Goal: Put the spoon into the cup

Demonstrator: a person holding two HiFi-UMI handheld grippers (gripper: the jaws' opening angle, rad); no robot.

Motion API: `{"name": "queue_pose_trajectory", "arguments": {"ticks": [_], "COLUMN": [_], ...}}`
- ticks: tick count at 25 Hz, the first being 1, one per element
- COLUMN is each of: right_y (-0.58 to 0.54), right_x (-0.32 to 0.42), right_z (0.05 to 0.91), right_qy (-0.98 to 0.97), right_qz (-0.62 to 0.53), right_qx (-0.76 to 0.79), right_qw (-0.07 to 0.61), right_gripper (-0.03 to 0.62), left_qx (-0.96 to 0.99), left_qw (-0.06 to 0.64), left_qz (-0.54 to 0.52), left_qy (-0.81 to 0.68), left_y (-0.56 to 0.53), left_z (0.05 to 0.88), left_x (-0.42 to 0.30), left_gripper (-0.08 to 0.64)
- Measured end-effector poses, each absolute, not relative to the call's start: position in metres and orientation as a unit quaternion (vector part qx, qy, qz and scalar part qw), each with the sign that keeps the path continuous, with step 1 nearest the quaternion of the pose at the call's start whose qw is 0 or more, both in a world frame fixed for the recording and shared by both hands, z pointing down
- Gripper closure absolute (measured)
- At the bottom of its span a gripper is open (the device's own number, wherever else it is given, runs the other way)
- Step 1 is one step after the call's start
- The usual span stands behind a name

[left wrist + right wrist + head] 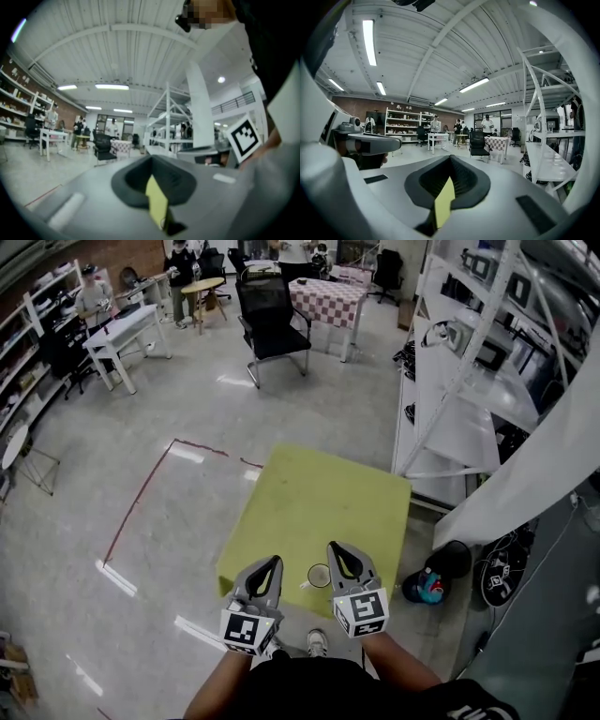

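A small white cup (319,575) stands near the front edge of the yellow-green table (319,502), with its handle to the left. I cannot make out the spoon in any view. My left gripper (274,561) hovers just left of the cup and my right gripper (335,547) just right of it. Both are raised above the table and point forward. In the left gripper view the left gripper (151,159) has its jaws together with nothing between them. The right gripper (450,157) in its own view is likewise shut and empty. Through each slit only a strip of the table shows.
A white shelving rack (459,399) stands close along the table's right side. A blue and red object (427,585) lies on the floor by the table's right front corner. A black chair (272,320) and a checkered table (323,301) stand beyond, with people farther back.
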State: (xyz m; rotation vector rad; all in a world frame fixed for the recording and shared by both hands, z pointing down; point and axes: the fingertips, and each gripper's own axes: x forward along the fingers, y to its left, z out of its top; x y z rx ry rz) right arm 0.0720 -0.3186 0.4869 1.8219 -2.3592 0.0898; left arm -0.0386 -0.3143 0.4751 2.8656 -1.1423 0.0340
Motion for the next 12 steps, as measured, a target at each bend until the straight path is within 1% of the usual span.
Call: {"name": "queue_pose_trajectory", "arguments": {"ticks": [12], "right_y": [-0.318], "right_x": [0.067], "right_z": [0.466], "right_qy": [-0.787], "right_qz": [0.023], "right_qx": [0.614], "right_qw": [0.054], "right_gripper": [0.586], "left_qx": [0.933], "left_qw": [0.012], "left_qz": [-0.008], "left_qy": [-0.359], "left_y": [-0.316], "left_z": [0.456], "left_x": [-0.037], "left_gripper": [0.554]}}
